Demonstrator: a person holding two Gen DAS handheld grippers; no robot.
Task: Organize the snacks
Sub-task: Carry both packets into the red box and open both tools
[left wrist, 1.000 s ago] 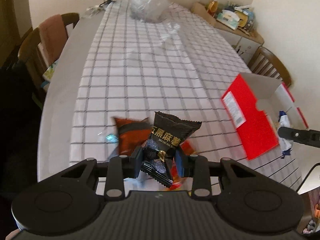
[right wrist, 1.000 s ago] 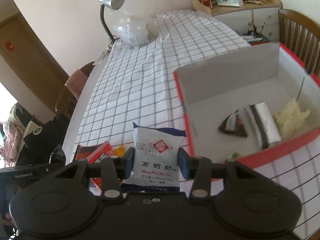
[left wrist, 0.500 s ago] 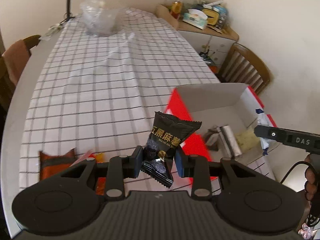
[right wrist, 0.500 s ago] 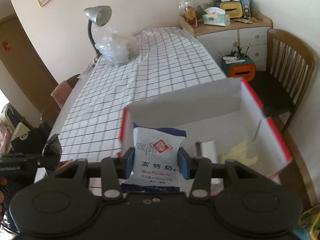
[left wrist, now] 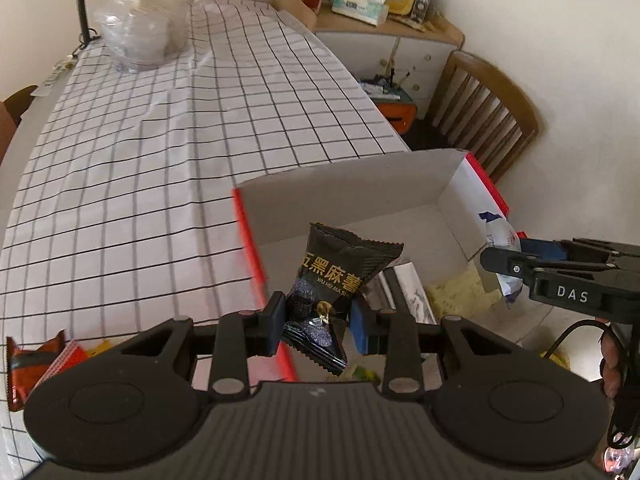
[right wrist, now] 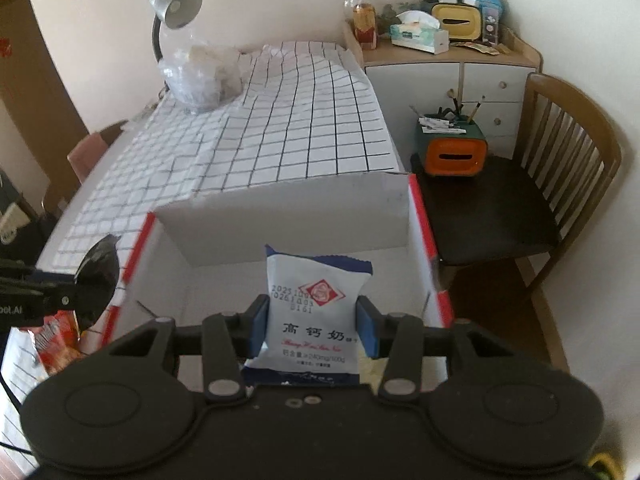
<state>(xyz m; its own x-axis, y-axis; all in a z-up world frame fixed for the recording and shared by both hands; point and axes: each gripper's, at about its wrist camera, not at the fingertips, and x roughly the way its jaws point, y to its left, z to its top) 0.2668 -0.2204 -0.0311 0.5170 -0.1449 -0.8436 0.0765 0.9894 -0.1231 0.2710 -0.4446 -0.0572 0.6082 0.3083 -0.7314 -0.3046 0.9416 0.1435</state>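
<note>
Your left tool (left wrist: 316, 318) clamps a crinkled black gold-lettered snack packet (left wrist: 336, 280); right tool (right wrist: 314, 326) clamps a white, blue-edged milk-candy packet (right wrist: 314, 312).

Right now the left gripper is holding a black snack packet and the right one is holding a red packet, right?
Not quite. The left gripper does hold the black packet, but the right gripper holds a white packet with blue ends, as the right wrist view shows.

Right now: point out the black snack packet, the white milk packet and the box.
black snack packet (left wrist: 340, 276), left wrist view, printed front.
white milk packet (right wrist: 314, 312), right wrist view, front panel.
box (right wrist: 288, 220), right wrist view, grey far wall.
</note>
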